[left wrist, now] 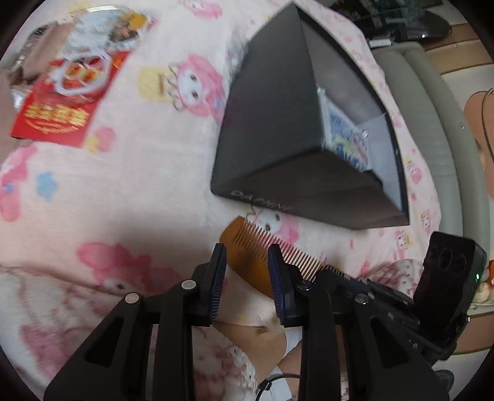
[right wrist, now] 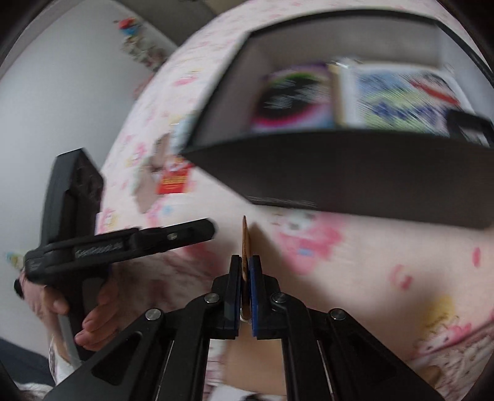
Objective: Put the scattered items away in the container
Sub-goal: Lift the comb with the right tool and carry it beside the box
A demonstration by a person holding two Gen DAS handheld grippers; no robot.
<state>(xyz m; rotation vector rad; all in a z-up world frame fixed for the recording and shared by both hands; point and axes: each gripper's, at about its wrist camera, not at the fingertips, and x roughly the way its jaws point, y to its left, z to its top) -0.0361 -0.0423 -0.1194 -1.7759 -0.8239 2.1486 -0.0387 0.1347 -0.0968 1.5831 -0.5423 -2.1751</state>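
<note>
Partly done: the black box (right wrist: 339, 172), upper right of the right wrist view, already holds a couple of printed packs. The right gripper (right wrist: 246, 290) is pinched tight on the amber comb (left wrist: 247, 246), thin w/ fine teeth, at lower centre. Left gripper (left wrist: 247, 277) is slightly spread, empty. A red packet (left wrist: 68, 101) (upper left) is still out on the blanket.

**Layout: bed, box, comb, packets**

Box (left wrist: 278, 123) sits on the blanket (left wrist: 123, 185), far right in the left wrist view. Booklet (left wrist: 349, 138) stands inside it against a wall. Comb (left wrist: 247, 250) just before the box's near corner, clamped in the right gripper (right wrist: 246, 277). Envelope (left wrist: 61, 101) well apart, far left, a packet (left wrist: 105, 27) behind it.
</note>
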